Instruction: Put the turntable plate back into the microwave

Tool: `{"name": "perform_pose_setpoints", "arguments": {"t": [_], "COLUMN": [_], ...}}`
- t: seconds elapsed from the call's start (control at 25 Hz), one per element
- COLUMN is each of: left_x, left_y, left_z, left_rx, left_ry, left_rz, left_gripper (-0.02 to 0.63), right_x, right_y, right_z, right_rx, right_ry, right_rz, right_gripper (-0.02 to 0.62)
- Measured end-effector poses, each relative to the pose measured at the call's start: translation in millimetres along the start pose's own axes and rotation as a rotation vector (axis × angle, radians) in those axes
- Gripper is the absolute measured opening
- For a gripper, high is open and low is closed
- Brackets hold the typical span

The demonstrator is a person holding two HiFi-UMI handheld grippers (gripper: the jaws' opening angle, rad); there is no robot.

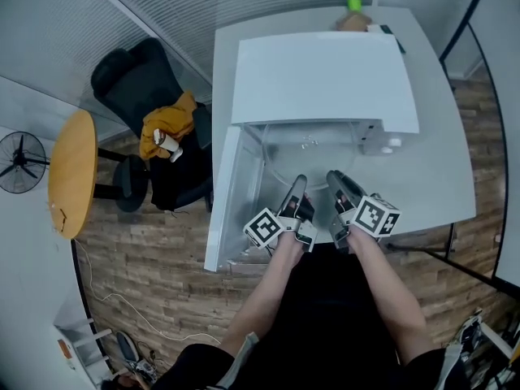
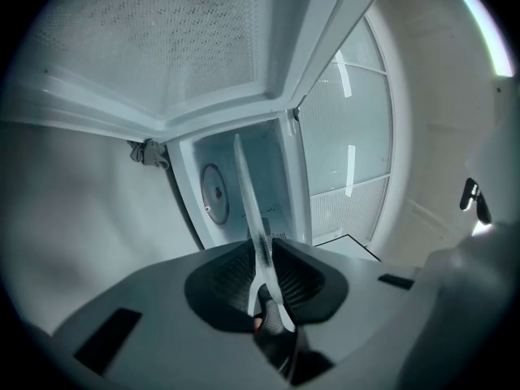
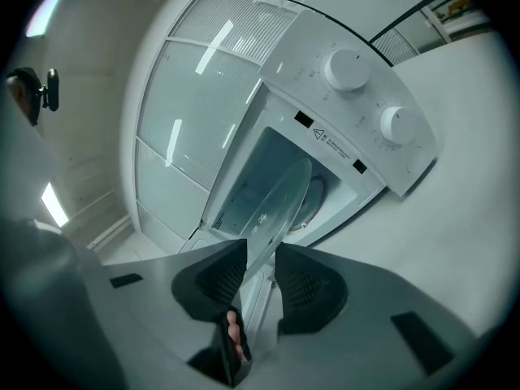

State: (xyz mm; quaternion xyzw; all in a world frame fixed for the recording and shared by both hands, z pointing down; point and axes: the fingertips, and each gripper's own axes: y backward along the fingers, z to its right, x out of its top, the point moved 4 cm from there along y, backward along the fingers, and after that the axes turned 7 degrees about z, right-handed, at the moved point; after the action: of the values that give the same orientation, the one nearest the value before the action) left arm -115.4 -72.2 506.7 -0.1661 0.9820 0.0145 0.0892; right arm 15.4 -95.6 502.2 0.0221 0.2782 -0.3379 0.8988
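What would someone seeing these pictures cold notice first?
First, the clear glass turntable plate at the mouth of the white microwave, its rim between the jaws of the left gripper and the right gripper. Next, the microwave's door, open on the left side. Further left stands a black chair with a yellow garment over it.

Black office chair (image 1: 134,75) with yellow cloth (image 1: 166,127), round wooden side table (image 1: 71,173), black fan (image 1: 18,162), brick-pattern floor (image 1: 154,275)
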Motion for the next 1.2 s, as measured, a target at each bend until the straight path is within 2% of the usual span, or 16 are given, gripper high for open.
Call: {"name": "perform_pose_setpoints", "arguments": {"t": [0.24,0.36,0.52,0.64,0.92,1.08,1.2], "left_x": [16,20,27,33,40,40,46], "left_y": [-18,-28,-38,-51,-72,-80,-90], "left_z": [-17,-22,-31,-37,-51,-59,-65], "left_rx": [0.019,0.004,0.017,0.020,0.026,0.040,0.034], "left_ry": [0.009,0.028,-0.067,-0.101,-0.116,-0.060,-0.105], "left_rz": [-0.020,-0.026,-0.055,-0.062,-0.067,-0.052,-0.058], "left_gripper": [0.058,0.058,0.059,0.058,0.063,0.064,0.064], "right_x": [3,4,4,9,14,15,19], "right_y": [-25,-35,-43,-55,-75,-85,-95], "right_z": [8,12,23,29,45,54,58], "right_rx": [-0.015,-0.031,-0.054,-0.056,-0.074,-0.081,-0.083], "right_ry": [0.014,0.025,0.018,0.015,0.010,0.007,-0.001], "right_rz": [0.029,0.035,0.031,0.046,0.058,0.059,0.067], "right_gripper": [0.117,0.117,0.118,0.119,0.118,0.118,0.118]}}
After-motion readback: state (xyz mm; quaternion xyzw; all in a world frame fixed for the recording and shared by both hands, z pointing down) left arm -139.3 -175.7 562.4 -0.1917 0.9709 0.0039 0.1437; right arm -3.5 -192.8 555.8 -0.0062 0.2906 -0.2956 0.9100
